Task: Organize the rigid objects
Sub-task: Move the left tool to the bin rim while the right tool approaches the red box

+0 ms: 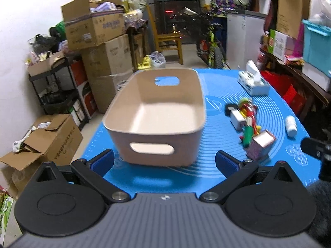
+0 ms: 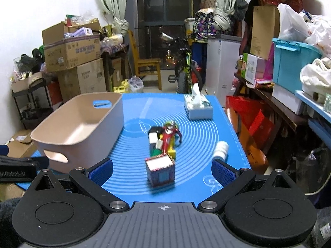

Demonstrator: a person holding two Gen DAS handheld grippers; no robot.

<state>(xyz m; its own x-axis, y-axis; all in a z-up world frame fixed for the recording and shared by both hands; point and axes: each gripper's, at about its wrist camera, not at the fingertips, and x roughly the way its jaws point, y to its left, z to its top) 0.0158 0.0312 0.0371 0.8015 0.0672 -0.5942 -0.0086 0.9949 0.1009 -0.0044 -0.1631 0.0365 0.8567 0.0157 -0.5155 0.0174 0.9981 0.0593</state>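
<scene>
An empty beige bin [image 1: 157,113] with handle cut-outs stands on the blue mat [image 1: 217,107]; it also shows at the left of the right wrist view [image 2: 82,128]. My left gripper [image 1: 164,161] is open and empty, just in front of the bin's near wall. My right gripper [image 2: 162,170] is open and empty, with a small patterned box [image 2: 160,170] on the mat between its fingers. Behind the box lies a pile of small toys [image 2: 165,138] and a white and black block [image 2: 154,136]. A white bottle [image 2: 221,149] lies on its side to the right.
A tissue box [image 2: 198,107] stands at the far right of the mat [image 2: 134,111]. Cardboard boxes [image 1: 97,47] and a black shelf stand left of the table. A bicycle [image 2: 184,68], a chair and cluttered shelves stand behind and to the right.
</scene>
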